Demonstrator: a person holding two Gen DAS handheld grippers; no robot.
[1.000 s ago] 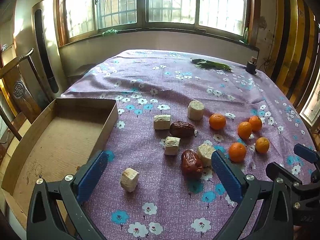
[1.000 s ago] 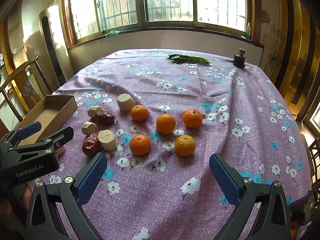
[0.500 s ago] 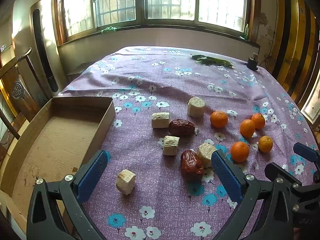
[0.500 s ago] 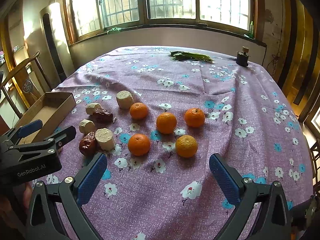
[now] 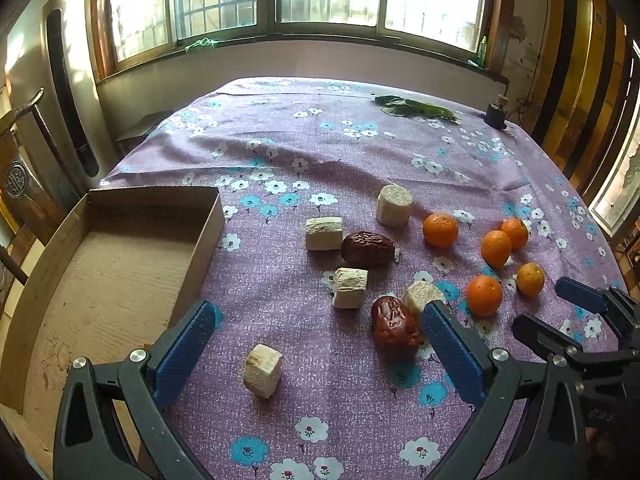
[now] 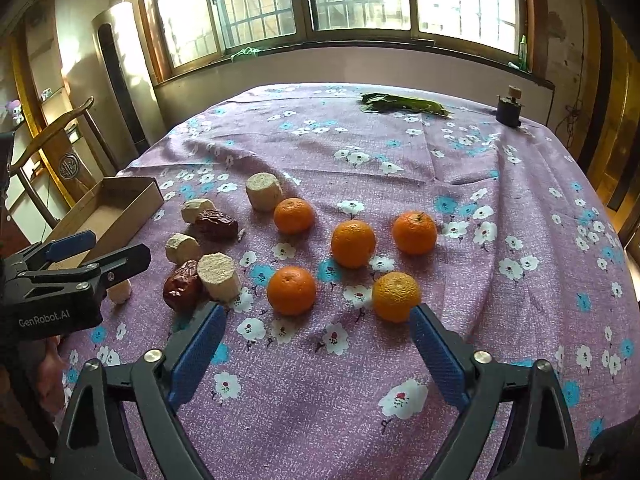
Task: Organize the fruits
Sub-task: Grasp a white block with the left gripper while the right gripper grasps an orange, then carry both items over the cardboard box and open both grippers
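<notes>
Five oranges (image 6: 353, 243) lie loosely grouped at the centre of the right wrist view and at the right of the left wrist view, resting on the bench (image 6: 500, 184) under a purple flowered cloth. To their left lie two dark red dates (image 5: 368, 249) and five pale cut chunks (image 5: 324, 233); the nearer date (image 5: 394, 330) touches one chunk (image 5: 420, 298), and one chunk (image 5: 263, 370) sits alone in the lower centre of the left wrist view. An open cardboard box (image 5: 200, 240) stands at the left edge of the bench, well apart from the oranges. The left gripper (image 5: 316, 354) has its fingers wide apart and holds nothing, the lone chunk between them in view. The right gripper (image 6: 316, 346) likewise has wide, empty fingers, below the two nearest oranges. Green leaves (image 6: 404, 103) and a small dark jar (image 6: 509, 110) lie at the far upper right of the bench.
</notes>
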